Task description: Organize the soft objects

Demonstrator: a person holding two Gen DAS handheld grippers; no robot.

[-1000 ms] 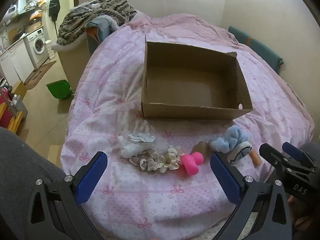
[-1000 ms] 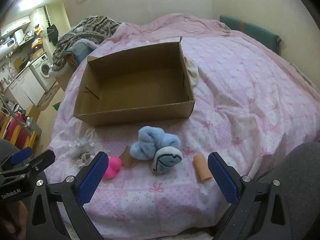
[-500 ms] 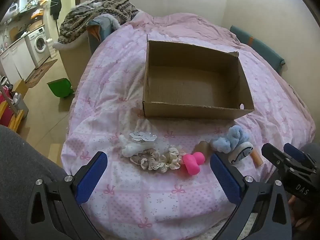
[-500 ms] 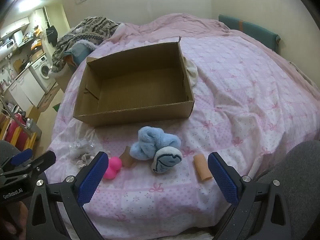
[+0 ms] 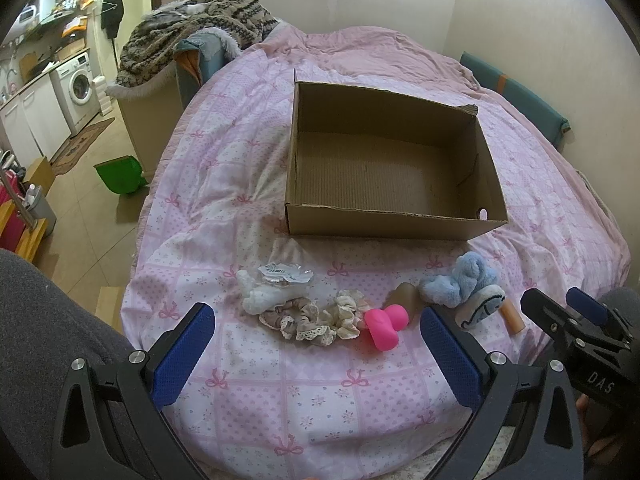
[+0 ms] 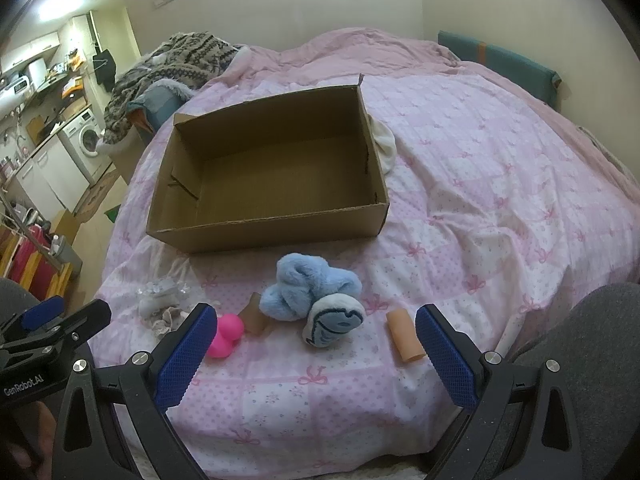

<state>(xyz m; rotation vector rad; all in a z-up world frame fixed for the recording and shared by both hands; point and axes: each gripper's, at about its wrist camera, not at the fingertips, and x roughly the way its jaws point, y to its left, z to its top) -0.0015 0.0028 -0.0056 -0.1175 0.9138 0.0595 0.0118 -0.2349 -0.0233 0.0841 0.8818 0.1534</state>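
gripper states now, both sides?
Left gripper: open, holding nothing, above the scrunchies.
Right gripper: open, holding nothing, above the blue plush.

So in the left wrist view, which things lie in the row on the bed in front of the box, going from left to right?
White soft item with a plastic tag → lace scrunchies → pink toy → blue plush → tan tube.

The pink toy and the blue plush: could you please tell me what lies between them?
A short tan tube lies between the pink toy and the blue plush, touching the plush's left edge; the right wrist view shows it best.
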